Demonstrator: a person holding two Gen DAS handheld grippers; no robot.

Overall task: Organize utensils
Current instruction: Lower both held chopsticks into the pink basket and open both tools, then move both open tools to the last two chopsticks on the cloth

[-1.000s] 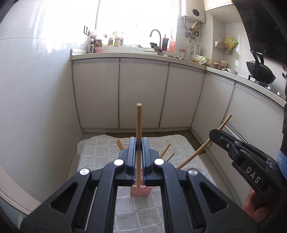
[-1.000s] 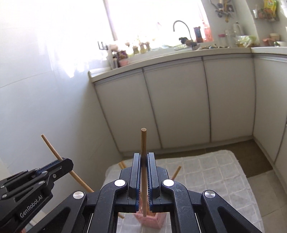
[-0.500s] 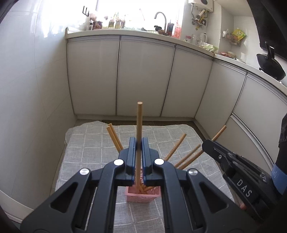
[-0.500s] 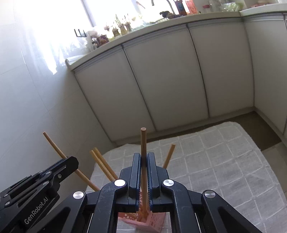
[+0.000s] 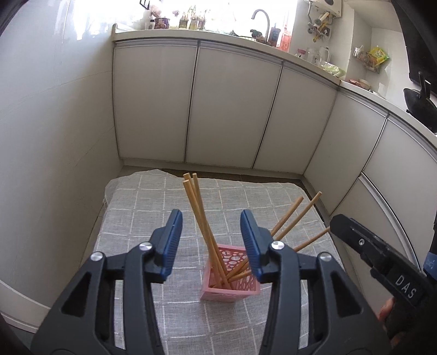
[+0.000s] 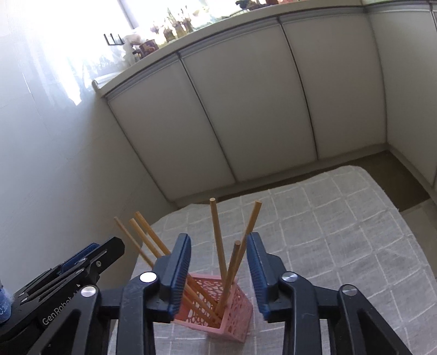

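Observation:
A pink perforated holder point(image 5: 230, 282) stands on a grey checked cloth point(image 5: 136, 218) and holds several wooden chopsticks point(image 5: 200, 218) that lean left and right. It also shows in the right wrist view point(image 6: 218, 308) with the chopsticks point(image 6: 218, 240). My left gripper point(image 5: 210, 240) is open and empty, just above and in front of the holder. My right gripper point(image 6: 218, 270) is open and empty over the holder. The right gripper shows at the right of the left wrist view point(image 5: 382, 265); the left gripper shows at the left of the right wrist view point(image 6: 68, 275).
White kitchen cabinets point(image 5: 235, 109) run along the back and right under a counter with a sink tap point(image 5: 260, 16) and bottles. A white tiled wall point(image 5: 54, 123) stands at the left. A black wok point(image 5: 420, 101) sits on the right counter.
Both grippers were each shut on a chopstick and have opened. The two chopsticks now stand in the pink holder. Both views have tilted down toward the holder.

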